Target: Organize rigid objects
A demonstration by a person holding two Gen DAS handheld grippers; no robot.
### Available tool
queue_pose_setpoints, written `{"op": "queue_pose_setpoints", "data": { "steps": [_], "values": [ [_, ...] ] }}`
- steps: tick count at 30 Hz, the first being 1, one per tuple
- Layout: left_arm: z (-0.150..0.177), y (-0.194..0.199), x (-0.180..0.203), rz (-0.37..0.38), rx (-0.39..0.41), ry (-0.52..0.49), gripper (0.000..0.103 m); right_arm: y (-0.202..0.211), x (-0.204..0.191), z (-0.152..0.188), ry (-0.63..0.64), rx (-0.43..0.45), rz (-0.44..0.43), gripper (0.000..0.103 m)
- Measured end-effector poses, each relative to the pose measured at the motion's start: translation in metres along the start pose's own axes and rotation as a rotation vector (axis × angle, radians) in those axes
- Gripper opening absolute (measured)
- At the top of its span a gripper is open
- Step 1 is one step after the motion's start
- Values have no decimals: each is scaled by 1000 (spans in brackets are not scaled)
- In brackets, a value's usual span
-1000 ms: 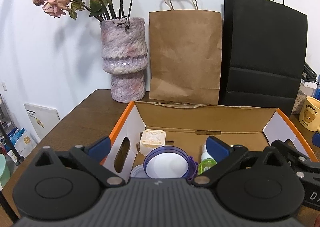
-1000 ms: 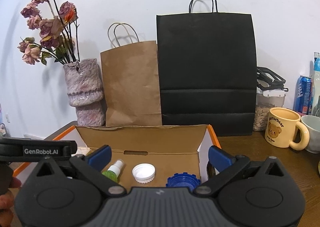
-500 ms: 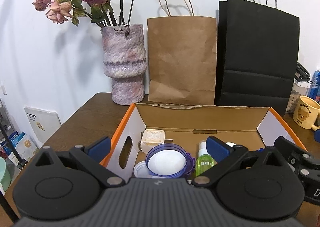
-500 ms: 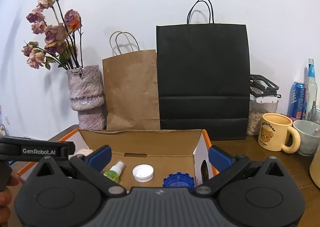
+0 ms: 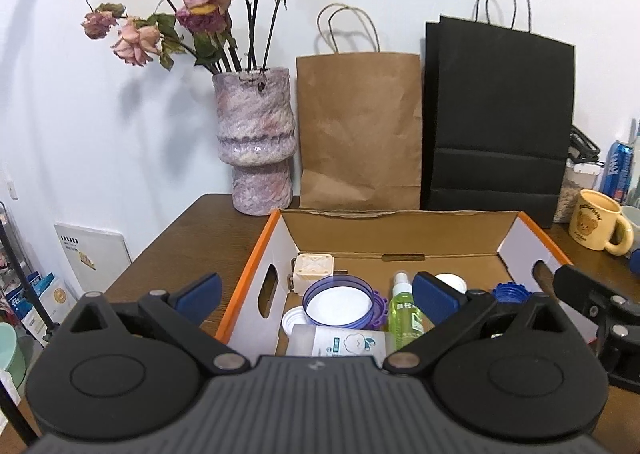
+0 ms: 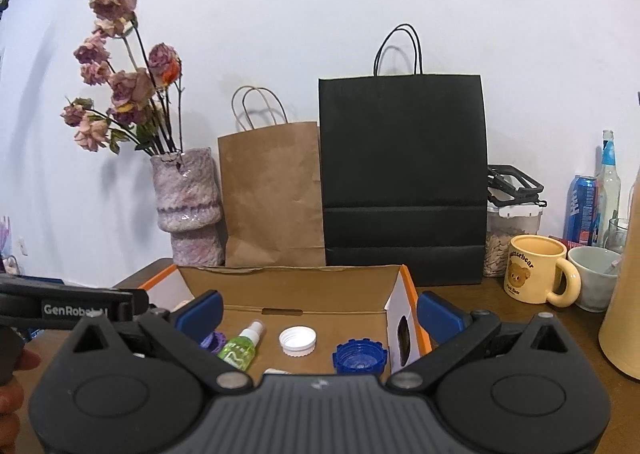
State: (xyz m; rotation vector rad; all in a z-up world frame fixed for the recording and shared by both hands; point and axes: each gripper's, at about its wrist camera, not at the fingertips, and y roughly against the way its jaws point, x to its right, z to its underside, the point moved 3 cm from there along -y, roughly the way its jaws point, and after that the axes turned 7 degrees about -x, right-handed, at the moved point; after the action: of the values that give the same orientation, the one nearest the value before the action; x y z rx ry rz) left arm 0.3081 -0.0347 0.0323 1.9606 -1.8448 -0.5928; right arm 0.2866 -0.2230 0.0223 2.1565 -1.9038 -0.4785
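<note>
Evidently the cardboard box on the desk serves as the collecting place: lids, a green spray bottle and a blue cap lie inside. Both tongs, left and right, hang apart and empty above it.

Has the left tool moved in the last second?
Yes. The left tool has pulled back and up: against the fixed cardboard box, more of the box floor shows, including a white packet unseen before.
</note>
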Motion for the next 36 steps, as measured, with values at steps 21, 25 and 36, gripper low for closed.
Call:
{"op": "queue_pose_setpoints", "data": {
  "steps": [21, 25, 36],
  "values": [
    [47, 119, -12, 38, 50, -29, 103, 124, -16, 27, 34, 25, -7, 103],
    [59, 139, -13, 51, 55, -32, 103, 148, -22, 33, 45, 38, -14, 103],
    [94, 178, -23, 48, 55, -23, 103, 204, -35, 56, 66, 53, -26, 103]
  ]
}}
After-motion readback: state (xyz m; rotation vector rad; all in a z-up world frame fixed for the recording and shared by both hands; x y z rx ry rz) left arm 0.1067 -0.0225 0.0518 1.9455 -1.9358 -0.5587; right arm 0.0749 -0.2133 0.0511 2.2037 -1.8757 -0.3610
